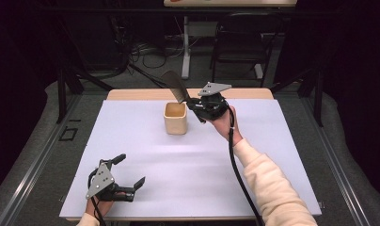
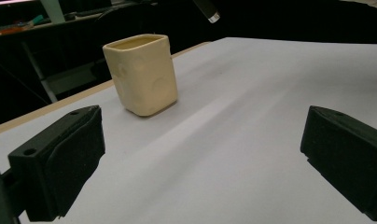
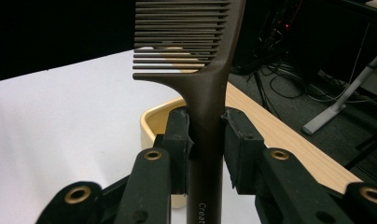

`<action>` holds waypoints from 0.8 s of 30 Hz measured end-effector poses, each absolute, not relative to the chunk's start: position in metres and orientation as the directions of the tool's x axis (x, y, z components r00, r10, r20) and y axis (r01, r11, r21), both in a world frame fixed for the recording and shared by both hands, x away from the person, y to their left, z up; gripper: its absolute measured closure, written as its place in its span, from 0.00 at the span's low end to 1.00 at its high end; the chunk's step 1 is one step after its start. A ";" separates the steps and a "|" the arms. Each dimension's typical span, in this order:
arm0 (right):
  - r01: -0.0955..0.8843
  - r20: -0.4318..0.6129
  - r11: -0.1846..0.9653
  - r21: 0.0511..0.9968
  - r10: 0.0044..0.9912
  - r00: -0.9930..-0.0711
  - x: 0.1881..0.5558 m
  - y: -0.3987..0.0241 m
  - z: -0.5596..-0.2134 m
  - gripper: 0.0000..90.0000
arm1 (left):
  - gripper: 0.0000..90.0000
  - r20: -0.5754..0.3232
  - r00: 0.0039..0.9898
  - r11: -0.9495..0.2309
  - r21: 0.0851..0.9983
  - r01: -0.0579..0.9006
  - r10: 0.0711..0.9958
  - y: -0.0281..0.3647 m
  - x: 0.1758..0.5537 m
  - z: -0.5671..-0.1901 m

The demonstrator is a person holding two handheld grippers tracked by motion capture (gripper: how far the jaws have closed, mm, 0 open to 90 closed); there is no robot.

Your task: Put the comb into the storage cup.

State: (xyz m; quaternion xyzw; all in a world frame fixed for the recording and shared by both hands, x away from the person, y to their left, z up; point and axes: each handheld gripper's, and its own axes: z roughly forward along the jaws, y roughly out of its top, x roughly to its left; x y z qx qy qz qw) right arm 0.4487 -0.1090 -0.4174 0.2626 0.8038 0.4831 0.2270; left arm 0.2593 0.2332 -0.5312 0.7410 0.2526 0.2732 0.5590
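Two hand-held grippers are at work over a desk covered with a pale lilac sheet, its light wooden edge showing along the far side. The right hand-held gripper is clamped on the handle of a dark brown plastic comb; in the right gripper view the two black pads press against either side of the handle, with the teeth rising above them and pointing to that view's left. In the high view the comb slants up and away to the left from the jaws, its toothed end in the air above the far rim of a cream, square-sided ceramic cup with rounded corners. That cup stands upright on the sheet toward the far middle of the desk, just beside the right hand-held gripper and on its left in the high view; whether the comb touches the cup cannot be told. A person's right hand, in a cream sleeve, holds this gripper, and a black cable trails back along the forearm. The left hand-held gripper rests low at the near left corner of the desk, well apart from the cup, its jaws spread wide with nothing between them; the left gripper view looks across bare sheet to the cup.
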 end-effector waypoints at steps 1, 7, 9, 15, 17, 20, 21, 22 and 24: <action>0.203 -0.110 0.393 0.897 0.643 -0.758 0.449 -0.109 -0.417 0.81 | 0.00 0.122 0.723 -0.248 0.966 0.069 0.680 0.233 0.259 -0.531; 0.194 -0.113 0.383 0.903 0.648 -0.753 0.451 -0.106 -0.416 0.81 | 0.00 0.123 0.723 -0.248 0.966 0.069 0.680 0.233 0.259 -0.531; 0.191 -0.112 0.378 0.906 0.650 -0.752 0.452 -0.105 -0.415 0.81 | 0.00 0.122 0.723 -0.247 0.966 0.070 0.680 0.233 0.259 -0.531; 0.187 -0.107 0.362 0.913 0.657 -0.746 0.454 -0.098 -0.416 0.81 | 0.00 0.121 0.723 -0.244 0.967 0.068 0.681 0.233 0.259 -0.531; 0.176 -0.114 0.360 0.916 0.655 -0.747 0.454 -0.095 -0.415 0.81 | 0.00 0.123 0.723 -0.248 0.966 0.069 0.679 0.233 0.259 -0.531; 0.163 -0.123 0.361 0.918 0.652 -0.748 0.454 -0.091 -0.413 0.81 | 0.00 0.123 0.723 -0.246 0.967 0.067 0.680 0.233 0.259 -0.531; 0.162 -0.122 0.358 0.919 0.653 -0.748 0.454 -0.091 -0.413 0.81 | 0.00 0.123 0.723 -0.246 0.967 0.067 0.680 0.233 0.259 -0.531; 0.158 -0.127 0.360 0.919 0.654 -0.746 0.455 -0.090 -0.412 0.80 | 0.00 0.121 0.723 -0.244 0.967 0.067 0.680 0.233 0.259 -0.531; 0.158 -0.125 0.354 0.922 0.657 -0.743 0.456 -0.090 -0.412 0.81 | 0.00 0.121 0.723 -0.244 0.967 0.068 0.680 0.233 0.259 -0.531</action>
